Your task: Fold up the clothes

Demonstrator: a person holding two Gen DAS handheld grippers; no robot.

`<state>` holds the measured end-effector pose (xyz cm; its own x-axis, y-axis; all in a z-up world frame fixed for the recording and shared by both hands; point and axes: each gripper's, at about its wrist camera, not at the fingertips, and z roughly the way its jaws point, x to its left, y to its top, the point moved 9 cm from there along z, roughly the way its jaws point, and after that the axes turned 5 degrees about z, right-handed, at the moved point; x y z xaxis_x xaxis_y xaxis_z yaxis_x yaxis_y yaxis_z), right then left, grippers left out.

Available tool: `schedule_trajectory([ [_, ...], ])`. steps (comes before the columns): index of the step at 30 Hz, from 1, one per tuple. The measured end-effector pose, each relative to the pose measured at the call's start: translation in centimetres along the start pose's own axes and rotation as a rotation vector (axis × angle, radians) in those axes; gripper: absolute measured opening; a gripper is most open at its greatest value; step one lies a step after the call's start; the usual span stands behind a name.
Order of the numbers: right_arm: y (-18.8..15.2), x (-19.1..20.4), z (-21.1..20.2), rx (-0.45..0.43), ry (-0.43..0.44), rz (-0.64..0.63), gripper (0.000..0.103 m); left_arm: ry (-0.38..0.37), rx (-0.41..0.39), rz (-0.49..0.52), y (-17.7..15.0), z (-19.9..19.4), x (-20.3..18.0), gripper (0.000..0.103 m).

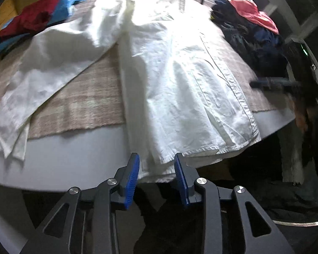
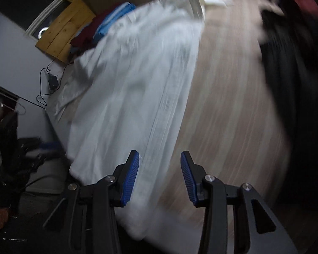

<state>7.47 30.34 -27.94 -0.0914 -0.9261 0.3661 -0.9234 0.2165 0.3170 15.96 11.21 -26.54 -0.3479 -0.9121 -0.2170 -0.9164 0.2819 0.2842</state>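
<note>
Left wrist view, left to right. Far beyond the left finger, at the table's back edge: folded red and blue clothes, stacked. Nearer, ahead and left of the fingers: one sleeve of the white shirt spread diagonally over a beige checked cloth, cuff reaching the bare white table rim. Straight ahead of the left gripper: shirt body laid flat, button placket running toward the fingers, hem draped over the table edge and lying between the two blue pads. Fingers parted, not pinching the hem. Far right beyond the right finger: dark clothes pile topped by a red-pink garment. At the right edge, blurred: the other gripper's dark finger.

Right wrist view, blurred. Far left: wooden board. Ahead of the left finger of the right gripper: white shirt, edge passing between the pads. Fingers apart, nothing clamped. Ahead of the right finger: beige cloth; beyond it, dark clothing.
</note>
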Motion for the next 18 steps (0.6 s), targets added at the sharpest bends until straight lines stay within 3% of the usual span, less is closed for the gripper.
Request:
schedule_trajectory([
  [6, -10.3, 1.2, -1.1, 0.057, 0.056, 0.14, 0.04, -0.046, 0.027, 0.058, 0.4, 2.1, -0.4, 0.031],
  [9, -10.8, 2.0, -0.5, 0.068, 0.068, 0.124, 0.041, -0.065, 0.051, 0.077, 0.2, 2.8, -0.3, 0.031],
  [11, -11.1, 2.6, -0.1, 0.075, 0.076, 0.11, 0.041, -0.1, 0.051, 0.07, 0.3, 2.9, -0.2, 0.023],
  [12, -11.2, 2.9, 0.0, 0.078, 0.08, 0.103, 0.04, -0.123, 0.048, 0.061, 0.4, 2.9, -0.1, 0.009],
  [14, -11.4, 3.5, 0.4, 0.085, 0.087, 0.089, 0.019, -0.156, 0.048, 0.048, 0.5, 2.9, 0.2, 0.004],
  [18, -11.2, 4.0, 0.7, 0.091, 0.121, 0.107, 0.007, -0.175, 0.039, 0.069, 0.5, 2.1, 0.5, 0.004],
])
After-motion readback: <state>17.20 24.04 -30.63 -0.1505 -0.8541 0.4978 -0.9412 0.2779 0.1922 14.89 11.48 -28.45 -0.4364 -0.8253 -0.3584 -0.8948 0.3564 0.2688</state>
